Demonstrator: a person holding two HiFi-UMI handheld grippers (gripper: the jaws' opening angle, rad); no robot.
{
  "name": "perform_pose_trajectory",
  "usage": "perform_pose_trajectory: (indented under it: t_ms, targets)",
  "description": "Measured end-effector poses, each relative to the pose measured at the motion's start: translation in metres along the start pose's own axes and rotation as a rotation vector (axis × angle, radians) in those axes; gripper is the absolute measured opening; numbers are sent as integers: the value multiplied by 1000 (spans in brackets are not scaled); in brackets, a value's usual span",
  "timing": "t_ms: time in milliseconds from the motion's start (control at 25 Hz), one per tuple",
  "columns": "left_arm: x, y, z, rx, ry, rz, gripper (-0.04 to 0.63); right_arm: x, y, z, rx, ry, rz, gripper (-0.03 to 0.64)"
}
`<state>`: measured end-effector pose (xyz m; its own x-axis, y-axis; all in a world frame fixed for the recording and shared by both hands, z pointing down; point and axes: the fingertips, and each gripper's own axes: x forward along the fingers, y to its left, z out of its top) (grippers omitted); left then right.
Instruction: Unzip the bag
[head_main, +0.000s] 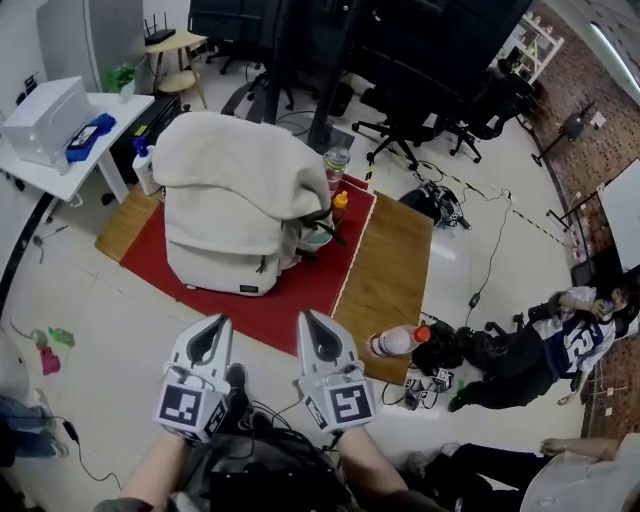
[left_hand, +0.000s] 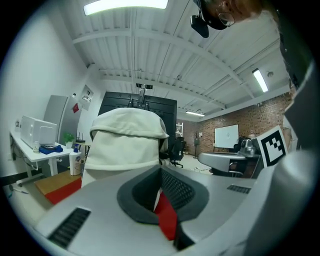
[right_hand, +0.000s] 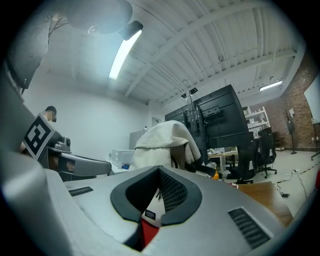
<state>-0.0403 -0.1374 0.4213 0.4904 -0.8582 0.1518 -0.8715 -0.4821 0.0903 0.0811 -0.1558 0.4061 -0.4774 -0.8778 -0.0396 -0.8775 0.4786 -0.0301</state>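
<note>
A cream backpack stands upright on a red mat on a low wooden board. Its flap hangs over the top, and I cannot make out a zip. Both grippers are held close to my body, short of the mat and apart from the bag. My left gripper is shut with nothing in it, and so is my right gripper. The left gripper view shows the bag straight ahead beyond the closed left gripper. In the right gripper view the bag rises behind the closed right gripper.
A plastic bottle lies at the board's near right corner. Two more bottles stand at the bag's right side. A white table with a printer is at the far left. A person sits on the floor at the right, among cables and office chairs.
</note>
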Motion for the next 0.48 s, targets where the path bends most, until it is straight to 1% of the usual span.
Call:
perform_pose_trajectory:
  t_ms: [80, 240, 360, 400, 440, 480]
  targets:
    - [19, 3, -5, 9, 15, -21, 32, 12, -8, -4, -7, 2, -18, 11]
    - [56, 8, -17, 33, 18, -57, 34, 36, -24, -12, -12, 21, -53, 11]
    - [87, 11, -27, 40, 58, -110, 44, 54, -37, -15, -14, 27, -76, 11]
    - [97, 12, -32, 33, 78, -129, 129, 60, -41, -17, -14, 29, -81, 11]
    - [107, 14, -36, 26, 96, -142, 153, 66, -43, -18, -14, 33, -84, 11]
    - [115, 17, -39, 22, 111, -147, 154, 70, -44, -20, -15, 38, -85, 11]
